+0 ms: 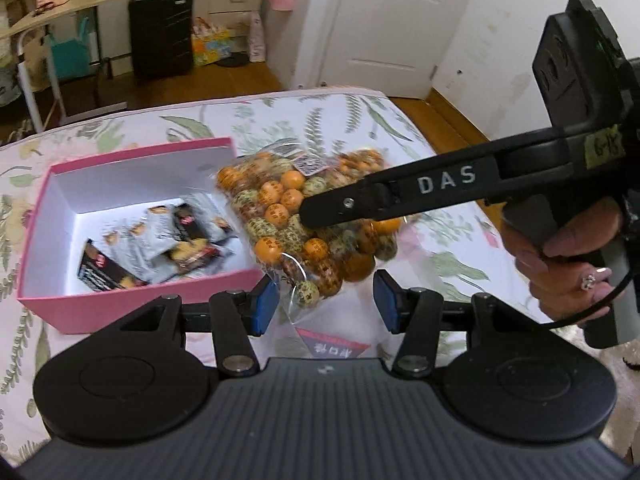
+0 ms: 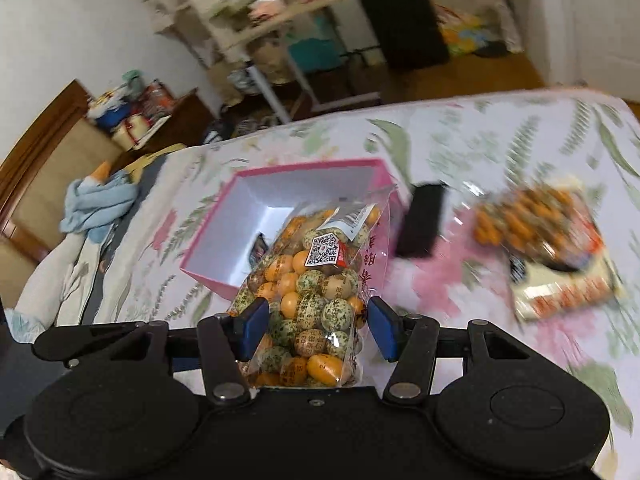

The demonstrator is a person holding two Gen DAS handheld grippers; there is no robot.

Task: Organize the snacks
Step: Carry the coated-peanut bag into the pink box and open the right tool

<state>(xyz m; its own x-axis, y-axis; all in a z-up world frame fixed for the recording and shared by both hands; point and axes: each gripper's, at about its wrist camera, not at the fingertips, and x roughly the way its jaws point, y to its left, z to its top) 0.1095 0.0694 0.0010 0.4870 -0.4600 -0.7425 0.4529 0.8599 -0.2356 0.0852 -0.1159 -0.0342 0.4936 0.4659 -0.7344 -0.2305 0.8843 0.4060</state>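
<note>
A clear bag of orange and speckled green candies (image 1: 288,216) (image 2: 316,300) hangs above the flowered bed, next to an open pink box (image 1: 140,152) (image 2: 304,166). My right gripper (image 2: 316,328) is shut on the bag, whose body fills the gap between the blue pads. In the left wrist view one of the right gripper's black fingers (image 1: 360,200) lies across the bag. My left gripper (image 1: 326,302) is shut on the bag's clear lower end, whose red label reaches back between its fingers. Several black and grey snack packets (image 1: 160,248) lie inside the box.
A second candy bag (image 2: 532,220) rests on a flat snack packet (image 2: 560,296) on the bed, right of the box. A dark blurred object (image 2: 420,220) lies between them. A blue cloth (image 2: 96,204) sits at the bed's left. A person's hand (image 1: 568,248) grips the right handle.
</note>
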